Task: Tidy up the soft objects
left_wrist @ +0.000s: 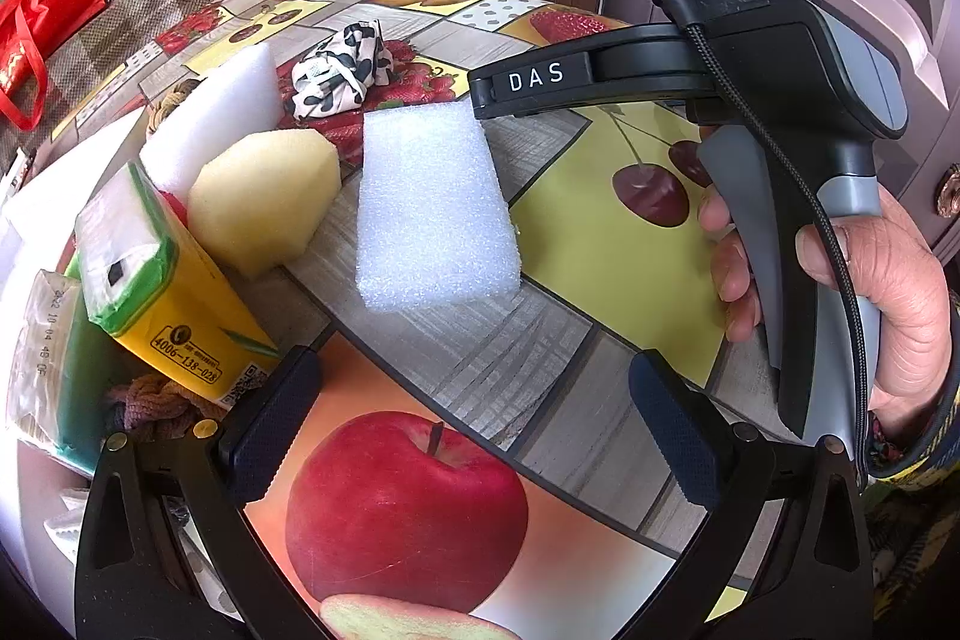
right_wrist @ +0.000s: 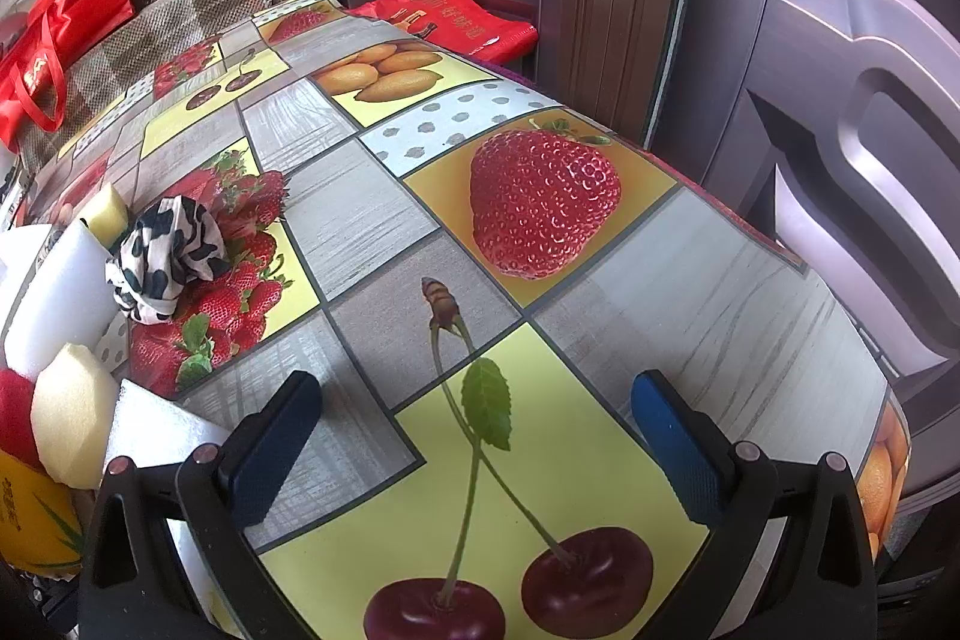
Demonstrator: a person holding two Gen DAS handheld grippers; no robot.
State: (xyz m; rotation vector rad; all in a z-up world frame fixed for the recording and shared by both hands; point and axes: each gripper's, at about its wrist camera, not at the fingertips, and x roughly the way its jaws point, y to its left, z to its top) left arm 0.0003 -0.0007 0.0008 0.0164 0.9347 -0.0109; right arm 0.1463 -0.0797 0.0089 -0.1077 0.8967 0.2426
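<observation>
Readable text first: "DAS" in white on the black finger of my right gripper (left_wrist: pixel 606 82), seen from the left wrist view. The yellow tissue pack (left_wrist: pixel 159 292) with the green top reads "4006-138-028"; a clear wrapper (left_wrist: pixel 36 334) at far left shows a date stamp I can only partly read. The red bag (right_wrist: pixel 462 22) at the table's far edge has gold characters, too small to read.

My left gripper (left_wrist: pixel 474 436) is spread wide, nothing between the blue pads, over the fruit-print tablecloth (left_wrist: pixel 540 352). My right gripper (right_wrist: pixel 480 454) is also spread, empty, above the cherry print.

Soft things sit left of centre on the table: white foam block (left_wrist: pixel 435 208) lying flat nearest my left gripper, yellow sponge (left_wrist: pixel 264 199) just beside it, taller white foam slab (left_wrist: pixel 219 112) behind, black-and-white spotted cloth (left_wrist: pixel 345 70) bunched on the strawberry print.

Only the left view shows my right hand (left_wrist: pixel 888 292) wrapped round the grey handle, fingers curled on the trigger (patterned sleeve at the wrist), plus a brown braided rope (left_wrist: pixel 159 400) under the tissue pack. Only the right view shows the big strawberry print (right_wrist: pixel 543 202) and the door panel (right_wrist: pixel 870 130).
</observation>
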